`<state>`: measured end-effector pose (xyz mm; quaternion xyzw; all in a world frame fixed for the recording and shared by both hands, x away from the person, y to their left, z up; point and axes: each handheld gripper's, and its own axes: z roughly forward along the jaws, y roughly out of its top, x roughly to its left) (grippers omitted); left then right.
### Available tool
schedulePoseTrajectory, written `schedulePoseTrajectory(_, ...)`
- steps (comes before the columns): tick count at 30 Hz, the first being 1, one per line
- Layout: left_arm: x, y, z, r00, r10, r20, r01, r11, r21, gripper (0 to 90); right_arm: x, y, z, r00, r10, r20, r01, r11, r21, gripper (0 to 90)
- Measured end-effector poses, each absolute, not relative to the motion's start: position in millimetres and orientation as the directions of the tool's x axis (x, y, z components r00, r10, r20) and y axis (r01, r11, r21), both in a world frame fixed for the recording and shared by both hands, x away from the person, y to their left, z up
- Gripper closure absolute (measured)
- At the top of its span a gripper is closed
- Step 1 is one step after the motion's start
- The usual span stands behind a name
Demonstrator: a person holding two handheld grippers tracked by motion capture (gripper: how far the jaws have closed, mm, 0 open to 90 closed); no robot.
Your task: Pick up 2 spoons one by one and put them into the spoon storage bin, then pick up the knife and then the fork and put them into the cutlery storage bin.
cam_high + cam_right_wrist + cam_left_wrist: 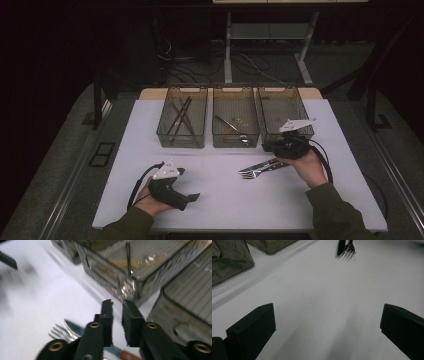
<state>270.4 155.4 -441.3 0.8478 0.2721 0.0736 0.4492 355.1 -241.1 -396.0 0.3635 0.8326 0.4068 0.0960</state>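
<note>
Right gripper [274, 146] hovers above the knife and forks [257, 169] on the white table [220, 200], jaws nearly together, empty, lining up a pick; left gripper [192, 197] waits aside, jaws wide

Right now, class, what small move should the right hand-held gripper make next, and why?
Probably lower the right hand-held gripper onto the silver forks and wooden-handled knife beneath it. Its jaws stand slightly apart and hold nothing, that cutlery still lies on the white table, and three smoky plastic bins wait behind.
</note>
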Motion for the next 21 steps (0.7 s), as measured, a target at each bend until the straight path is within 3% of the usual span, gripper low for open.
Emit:
schedulePoseTrajectory(3, 270, 156, -441, 0.84, 0.528, -0.12, 0.396, -0.447, 0.802, 0.0, 352, -245, -402, -0.722, 0.682, 0.119, 0.537, 0.442, 0.719, 89.7)
schedulePoseTrajectory(21, 270, 156, -441, 0.84, 0.529, -0.119, 0.395, -0.447, 0.803, 0.0, 346, -239, -432, -0.769, 0.634, 0.079, 0.539, 0.576, 0.615, 90.0)
